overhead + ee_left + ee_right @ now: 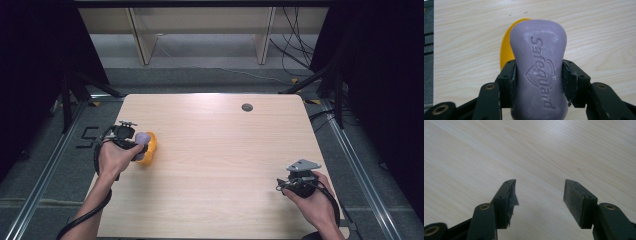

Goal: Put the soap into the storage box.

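Note:
A purple bar of soap [539, 70] stamped "Safeguard" sits between the jaws of my left gripper [539, 82], which is shut on it, both pads pressing its narrow waist. Under and behind the soap lies a yellow soap dish [505, 50]. In the high view the left gripper [131, 142] holds the soap [143, 138] over the yellow dish [151, 150] at the table's left side. My right gripper [539, 195] stands open with bare wood between its jaws; in the high view the right gripper [298, 183] rests near the table's front right.
The light wooden table [215, 165] has a small round grey cap [247, 107] at the far middle. Black frames and cables stand on the floor around the table.

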### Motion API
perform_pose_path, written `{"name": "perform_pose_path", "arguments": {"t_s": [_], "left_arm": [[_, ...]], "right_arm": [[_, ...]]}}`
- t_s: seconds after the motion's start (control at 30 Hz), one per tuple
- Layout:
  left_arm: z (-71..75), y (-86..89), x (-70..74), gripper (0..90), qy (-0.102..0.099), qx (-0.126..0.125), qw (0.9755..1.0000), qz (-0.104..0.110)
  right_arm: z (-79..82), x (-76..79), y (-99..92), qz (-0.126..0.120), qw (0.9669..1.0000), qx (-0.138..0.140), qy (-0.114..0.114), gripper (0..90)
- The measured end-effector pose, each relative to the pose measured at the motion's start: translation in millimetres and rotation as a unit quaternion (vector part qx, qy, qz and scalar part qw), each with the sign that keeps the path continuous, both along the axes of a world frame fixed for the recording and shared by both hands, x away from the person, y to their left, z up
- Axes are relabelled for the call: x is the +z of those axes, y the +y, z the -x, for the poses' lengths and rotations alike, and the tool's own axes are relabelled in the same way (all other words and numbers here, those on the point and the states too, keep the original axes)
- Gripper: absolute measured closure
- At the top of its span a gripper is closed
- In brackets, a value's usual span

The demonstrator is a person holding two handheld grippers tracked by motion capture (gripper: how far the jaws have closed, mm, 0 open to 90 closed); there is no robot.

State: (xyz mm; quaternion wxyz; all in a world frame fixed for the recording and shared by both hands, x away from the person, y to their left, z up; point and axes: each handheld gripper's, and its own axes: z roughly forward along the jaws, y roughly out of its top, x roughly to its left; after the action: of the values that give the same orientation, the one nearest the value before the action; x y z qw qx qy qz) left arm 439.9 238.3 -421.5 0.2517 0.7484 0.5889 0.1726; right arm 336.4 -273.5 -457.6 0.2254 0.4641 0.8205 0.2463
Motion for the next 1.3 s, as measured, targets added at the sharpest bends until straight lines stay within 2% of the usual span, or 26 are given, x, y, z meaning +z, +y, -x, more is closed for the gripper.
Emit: {"name": "perform_pose_path", "arguments": {"t_s": [0.1, 0.13, 0.23, 0.63, 0.67, 0.7, 0.77, 0.8, 1.03, 1.07, 1.3], "left_arm": [[-2.0, 0.1, -0.3, 49.0, 0.004, 0.003, 1.0, -0.002], [-2.5, 0.1, -1.4, 49.0, -0.003, 0.004, 1.0, 0.0], [-4.5, 1.1, -1.2, 49.0, 0.005, 0.001, 1.0, -0.006], [-13.0, 0.5, -6.1, 48.9, 0.006, 0.014, 0.9998, -0.012], [-14.0, 1.0, -6.6, 48.9, 0.011, 0.013, 0.9998, -0.011], [-14.6, 1.0, -8.2, 48.9, 0.006, 0.015, 0.9998, -0.008], [-16.4, 1.8, -9.5, 48.9, 0.015, 0.01, 0.9998, -0.006], [-16.3, 0.8, -10.8, 49.0, 0.012, 0.018, 0.9997, -0.007], [-19.5, 1.3, -14.7, 48.9, 0.018, 0.021, 0.9996, -0.004], [-19.9, 0.9, -14.9, 48.9, 0.017, 0.021, 0.9996, -0.004], [-23.5, -1.5, -17.5, 48.9, 0.019, 0.023, 0.9996, 0.0]], "right_arm": [[-0.1, -0.2, -0.1, 0.0, 1.0, -0.001, 0.0, 43.7], [-0.1, -0.1, -0.2, 0.001, 1.0, 0.0, 0.0, 43.7], [-0.1, -0.1, -0.1, 0.0, 1.0, 0.0, 0.0, 43.8], [-0.2, -0.2, -0.1, 0.0, 1.0, 0.0, 0.0, 43.7], [-0.2, -0.3, -0.1, 0.0, 1.0, 0.0, 0.0, 43.7], [-0.2, -0.3, -0.1, 0.0, 1.0, 0.0, 0.0, 43.7], [-0.2, -0.3, -0.1, 0.0, 1.0, 0.0, 0.0, 43.7], [-0.2, -0.3, -0.1, 0.0, 1.0, 0.0, 0.0, 43.7], [-0.3, -0.5, 0.1, -0.001, 1.0, 0.0, 0.001, 43.7], [-1.2, -1.6, -1.0, 0.007, 0.9999, 0.008, -0.007, 43.7], [-0.3, -0.5, 0.1, -0.001, 1.0, 0.0, 0.001, 43.6]]}}
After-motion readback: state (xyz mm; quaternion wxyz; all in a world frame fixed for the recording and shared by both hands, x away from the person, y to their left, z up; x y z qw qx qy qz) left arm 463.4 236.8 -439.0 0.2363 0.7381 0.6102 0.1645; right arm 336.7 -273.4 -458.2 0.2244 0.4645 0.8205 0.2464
